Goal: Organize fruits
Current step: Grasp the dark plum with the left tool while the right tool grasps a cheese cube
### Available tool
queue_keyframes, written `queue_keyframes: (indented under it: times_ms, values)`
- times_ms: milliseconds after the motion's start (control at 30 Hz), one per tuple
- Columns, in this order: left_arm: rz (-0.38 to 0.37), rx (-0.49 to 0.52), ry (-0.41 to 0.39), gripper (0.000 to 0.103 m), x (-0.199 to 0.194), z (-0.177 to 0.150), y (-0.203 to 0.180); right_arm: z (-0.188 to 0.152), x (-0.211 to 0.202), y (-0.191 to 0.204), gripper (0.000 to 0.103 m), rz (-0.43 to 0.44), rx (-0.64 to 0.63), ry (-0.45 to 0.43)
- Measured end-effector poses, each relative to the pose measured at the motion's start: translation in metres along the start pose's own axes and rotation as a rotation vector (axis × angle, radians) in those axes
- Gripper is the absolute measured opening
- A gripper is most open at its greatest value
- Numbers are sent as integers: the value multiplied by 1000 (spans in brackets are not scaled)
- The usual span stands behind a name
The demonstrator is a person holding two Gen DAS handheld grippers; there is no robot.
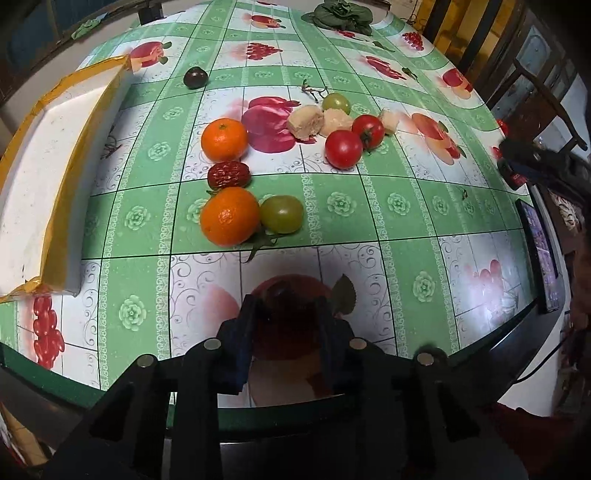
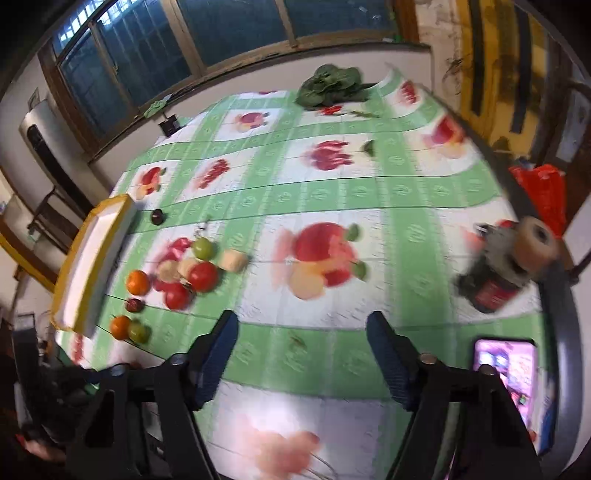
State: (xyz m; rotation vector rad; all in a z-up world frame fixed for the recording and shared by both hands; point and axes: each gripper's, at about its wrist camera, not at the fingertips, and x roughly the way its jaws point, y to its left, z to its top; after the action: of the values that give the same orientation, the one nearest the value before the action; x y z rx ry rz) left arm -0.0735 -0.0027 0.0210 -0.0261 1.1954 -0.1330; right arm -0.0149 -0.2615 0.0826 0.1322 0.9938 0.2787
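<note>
Tablecloth (image 1: 369, 206), one, green-and-white checks with printed fruit, covering the whole table. One white foam tray (image 1: 44, 177) with a yellow taped rim, along the left side. One bunch of leafy greens (image 1: 340, 14) at the far end. Two tools: left gripper (image 1: 286, 306) down at the near edge, jaws drawn close and clamped on one held dark fruit (image 1: 277, 290) over a printed apple; right gripper (image 2: 302, 321) with jaws spread, nothing between them, above bare cloth to the right of the pile. One lit phone (image 2: 506, 365) by the right edge. Two mandarins in mid-table: far mandarin (image 1: 224, 139) and near mandarin (image 1: 229, 216). Two red tomatoes, front red tomato (image 1: 343, 148) touching back red tomato (image 1: 369, 129). Two green tomatoes: near green tomato (image 1: 281, 214) pressed against the near mandarin, far green tomato (image 1: 336, 103) behind the chunks. Three pale crumbly chunks (image 1: 304, 122) in a row beside the red tomatoes. One wrinkled red date (image 1: 229, 174) between the two mandarins. One loose dark fruit (image 1: 195, 77), alone, near the tray's far corner.
</note>
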Motion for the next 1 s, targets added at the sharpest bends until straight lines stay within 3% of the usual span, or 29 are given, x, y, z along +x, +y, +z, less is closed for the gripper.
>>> queue_keyframes:
  times_ms: [233, 367, 700, 900, 1000]
  values:
    - [0, -6, -9, 27, -3, 0, 1, 25, 63, 40, 46, 58, 74, 118]
    - [0, -18, -23, 27, -8, 2, 7, 31, 78, 54, 46, 70, 119, 128]
    - [-3, -70, -68, 27, -26, 4, 27, 38, 82, 46, 48, 83, 127, 134]
    - [-16, -101, -101, 27, -38, 9, 42, 43, 98, 52, 43, 105, 174, 175]
    - [-20, -117, -115, 27, -43, 12, 50, 47, 112, 58, 38, 67, 192, 206]
